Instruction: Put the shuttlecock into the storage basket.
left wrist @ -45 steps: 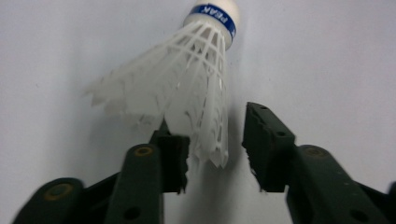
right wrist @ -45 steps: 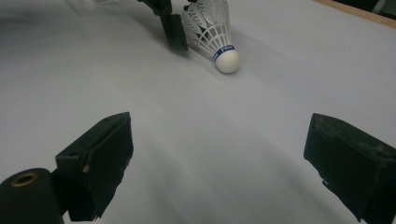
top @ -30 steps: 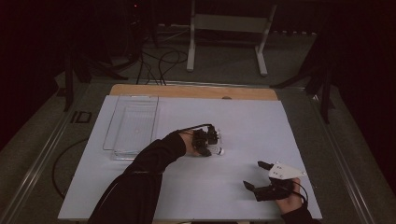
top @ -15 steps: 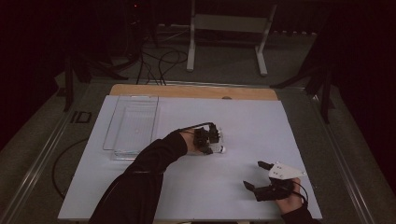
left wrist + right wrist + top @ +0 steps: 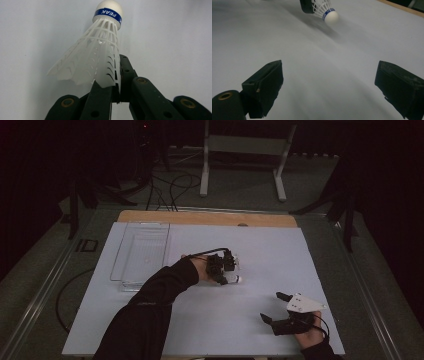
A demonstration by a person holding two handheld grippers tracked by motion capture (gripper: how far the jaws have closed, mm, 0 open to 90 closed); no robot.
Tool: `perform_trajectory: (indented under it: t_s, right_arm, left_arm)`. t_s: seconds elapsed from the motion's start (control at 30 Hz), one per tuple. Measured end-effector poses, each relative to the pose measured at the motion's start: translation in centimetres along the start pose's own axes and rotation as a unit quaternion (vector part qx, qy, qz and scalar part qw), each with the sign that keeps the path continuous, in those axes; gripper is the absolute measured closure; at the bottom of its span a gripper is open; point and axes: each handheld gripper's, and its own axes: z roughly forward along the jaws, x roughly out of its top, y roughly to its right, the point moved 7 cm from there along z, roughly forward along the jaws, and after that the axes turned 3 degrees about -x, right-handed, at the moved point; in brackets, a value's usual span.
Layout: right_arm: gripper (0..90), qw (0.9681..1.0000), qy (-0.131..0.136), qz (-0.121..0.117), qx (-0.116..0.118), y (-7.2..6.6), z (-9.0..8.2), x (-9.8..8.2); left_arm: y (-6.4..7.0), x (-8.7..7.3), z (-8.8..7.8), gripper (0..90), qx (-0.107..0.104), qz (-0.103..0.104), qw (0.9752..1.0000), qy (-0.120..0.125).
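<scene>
step: lift shuttlecock (image 5: 100,55) | left tongs (image 5: 116,82) clenched on its skirt edge, right of the clear tray (image 5: 142,252) | right tongs (image 5: 329,85) released, nearer the person | advice: keep pinch steady, thin skirt may slip

Colours of the shuttlecock, the grippers and the table.
The shuttlecock (image 5: 100,47) has a white latticed plastic skirt, a white rounded cork and a blue band lettered "PEAK" in white. Both the left gripper (image 5: 227,269) and the right gripper (image 5: 275,307) are black; the right carries a pale grey plate. The table sheet (image 5: 260,250) is white, edged at the frame's upper middle by a tan wooden strip (image 5: 200,217).
</scene>
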Motion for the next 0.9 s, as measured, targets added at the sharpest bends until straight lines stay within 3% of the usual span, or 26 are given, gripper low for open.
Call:
perform_trajectory:
  t_s: [0.13,0.27,0.9]
  right_arm:
    - [8.1,1.0,-0.002,-0.003,-0.005,0.0,0.0,0.0]
    - [8.0,1.0,-0.001,-0.004,-0.006,-0.1,0.1,0.0]
    - [8.0,1.0,0.002,-0.003,-0.005,-0.2,0.1,0.2]
  left_arm:
    - [0.3,0.0,-0.8,90.0,0.008,0.007,0.9999,-0.004]
    - [0.8,0.0,-1.6,90.0,0.001,0.008,1.0,-0.006]
    - [1.7,-0.4,-4.5,90.0,0.008,0.015,0.9998,-0.01]
